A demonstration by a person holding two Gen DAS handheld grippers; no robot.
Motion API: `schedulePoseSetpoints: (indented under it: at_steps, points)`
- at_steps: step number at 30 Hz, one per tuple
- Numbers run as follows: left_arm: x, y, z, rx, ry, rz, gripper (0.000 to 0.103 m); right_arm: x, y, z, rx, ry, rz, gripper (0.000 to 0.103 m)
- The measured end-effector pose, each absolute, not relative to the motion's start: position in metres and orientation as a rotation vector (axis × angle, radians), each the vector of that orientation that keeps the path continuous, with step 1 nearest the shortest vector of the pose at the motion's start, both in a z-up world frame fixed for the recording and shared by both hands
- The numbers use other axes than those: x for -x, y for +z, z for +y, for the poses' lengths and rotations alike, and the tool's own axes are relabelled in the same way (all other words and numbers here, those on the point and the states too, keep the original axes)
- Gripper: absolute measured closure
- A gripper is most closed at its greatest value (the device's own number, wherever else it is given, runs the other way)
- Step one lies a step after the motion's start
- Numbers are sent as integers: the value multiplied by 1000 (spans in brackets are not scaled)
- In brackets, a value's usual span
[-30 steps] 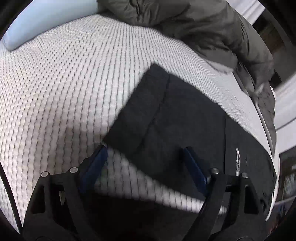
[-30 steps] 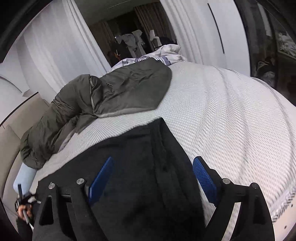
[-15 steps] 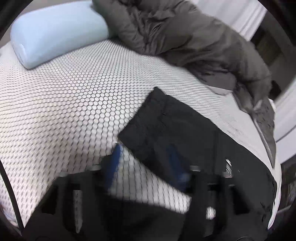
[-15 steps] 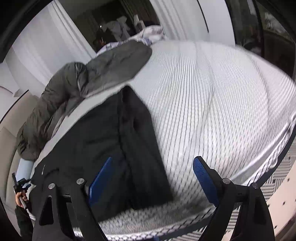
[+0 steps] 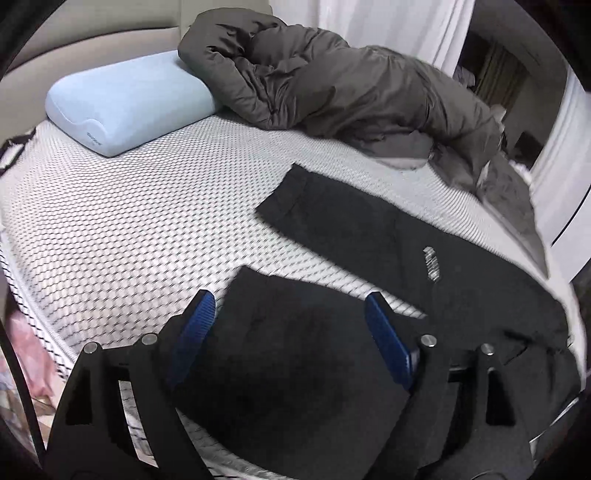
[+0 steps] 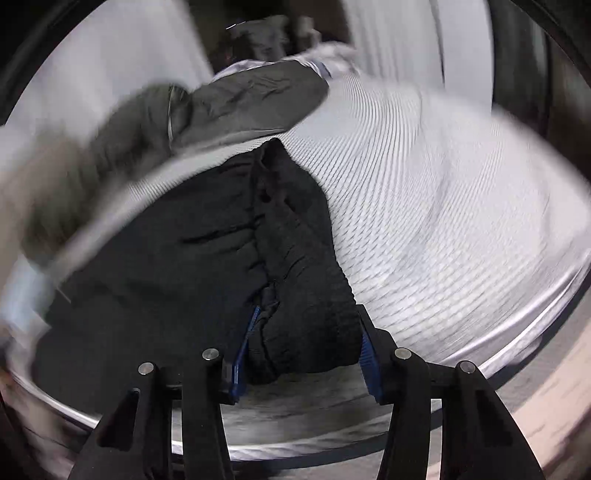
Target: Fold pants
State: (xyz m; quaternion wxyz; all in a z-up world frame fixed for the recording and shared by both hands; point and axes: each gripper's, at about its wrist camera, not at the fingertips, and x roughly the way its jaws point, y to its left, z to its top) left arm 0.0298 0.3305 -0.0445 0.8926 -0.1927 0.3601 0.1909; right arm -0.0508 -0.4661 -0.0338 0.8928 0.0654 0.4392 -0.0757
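Both grippers are over the pants [image 5: 369, 229] on the bed [image 5: 129, 221]; the right gripper [image 6: 306, 328] has just been closing and its fingers clamp a bunched edge; the left gripper [image 5: 288, 314] has just been opening, fingers apart above a leg.

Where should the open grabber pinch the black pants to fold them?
Probably the nearer leg's cuff of the black pants. It lies flat, right ahead of the left gripper, whose jaws stand wide, so come down over its free edge from the near side.

White honeycomb-mesh mattress [image 5: 140, 229] w/ pale blue pillow [image 5: 129, 99], grey duvet [image 5: 351, 92] bunched by beige headboard [image 5: 92, 40]; white curtains [image 5: 369, 22] behind.
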Motion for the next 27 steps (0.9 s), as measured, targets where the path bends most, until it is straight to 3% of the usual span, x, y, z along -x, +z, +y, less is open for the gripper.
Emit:
schedulePoseSetpoints:
  at_steps: [2, 5, 7, 10, 17, 18, 19, 21, 27]
  points:
    - [-29, -57, 330, 358, 436, 787, 22, 42, -48, -454, 30, -219, 955, 42]
    - [-32, -72, 336, 346, 467, 838, 22, 44, -56, -448, 8, -234, 977, 35]
    - [-29, -75, 334, 351, 436, 835, 22, 54, -44, -442, -31, -216, 906, 17]
    - [-34, -77, 322, 249, 390, 854, 21, 63, -25, -427, -70, -177, 806, 15]
    - [-69, -107, 333, 194, 437, 933, 21, 56, -20, -402, -65, -137, 795, 15]
    - [-70, -108, 332, 186, 424, 921, 32, 55, -21, -401, -65, -137, 800, 15]
    - [-70, -109, 330, 185, 403, 914, 55, 55, -22, -399, -64, -137, 803, 15]
    - [-70, -107, 328, 165, 409, 905, 67, 53, -25, -406, -67, -143, 810, 15]
    - [-64, -85, 337, 170, 431, 815, 75, 56, -23, -410, -76, -159, 809, 15]
